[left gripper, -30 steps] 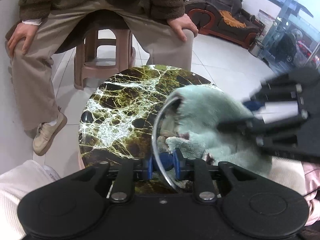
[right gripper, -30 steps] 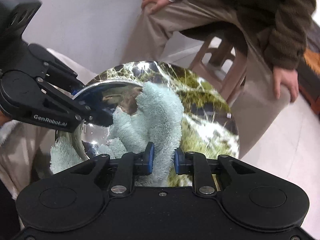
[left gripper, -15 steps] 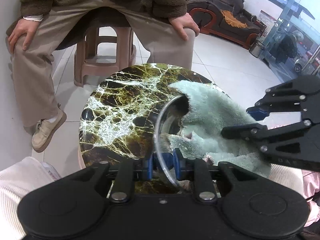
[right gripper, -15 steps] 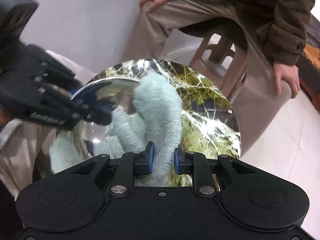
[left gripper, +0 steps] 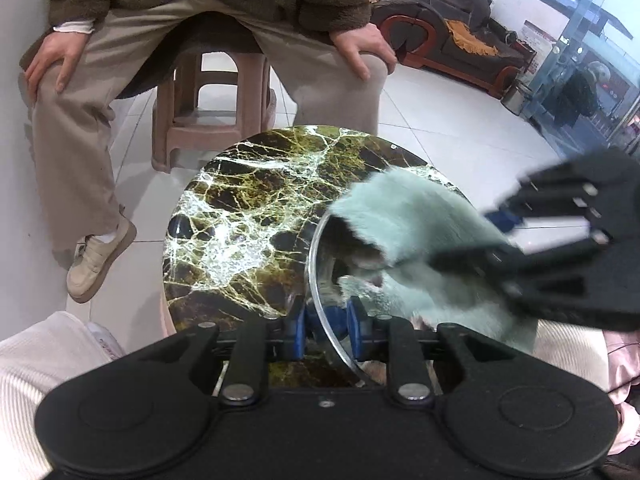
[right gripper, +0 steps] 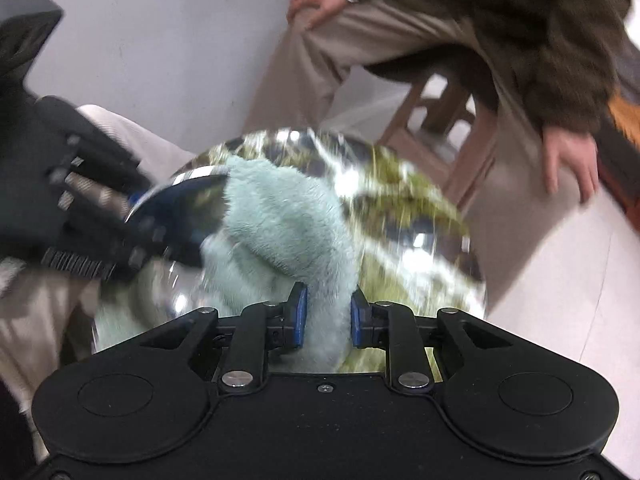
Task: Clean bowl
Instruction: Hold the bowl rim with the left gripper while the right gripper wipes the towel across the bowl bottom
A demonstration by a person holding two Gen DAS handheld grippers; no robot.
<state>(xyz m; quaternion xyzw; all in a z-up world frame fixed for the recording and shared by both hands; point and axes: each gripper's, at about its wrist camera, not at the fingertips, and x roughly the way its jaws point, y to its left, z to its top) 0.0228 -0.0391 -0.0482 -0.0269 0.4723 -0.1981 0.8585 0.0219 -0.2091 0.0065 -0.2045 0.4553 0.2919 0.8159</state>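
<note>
A shiny steel bowl (left gripper: 320, 264) is tipped on its edge above the round marble table (left gripper: 248, 216). My left gripper (left gripper: 326, 322) is shut on the bowl's rim, which runs between the blue pads. A fluffy pale-green cloth (left gripper: 404, 216) hangs over the bowl's far rim and fills its inside. In the right wrist view my right gripper (right gripper: 326, 314) is shut on a fold of the cloth (right gripper: 280, 216), which lies against the bowl (right gripper: 180, 200). The left gripper's fingers (right gripper: 100, 224) show blurred at the bowl's left rim.
A person in a brown fleece and beige trousers (left gripper: 72, 128) sits on a plastic stool (left gripper: 212, 108) just beyond the table. White-clad knees (left gripper: 36, 364) flank the table near me. A dark sofa (left gripper: 452, 20) stands at the back right on the tiled floor.
The right gripper and its cloth swept back and forth across the bowl; the cloth's top fold now droops over the far rim. The left gripper and bowl stayed put.
</note>
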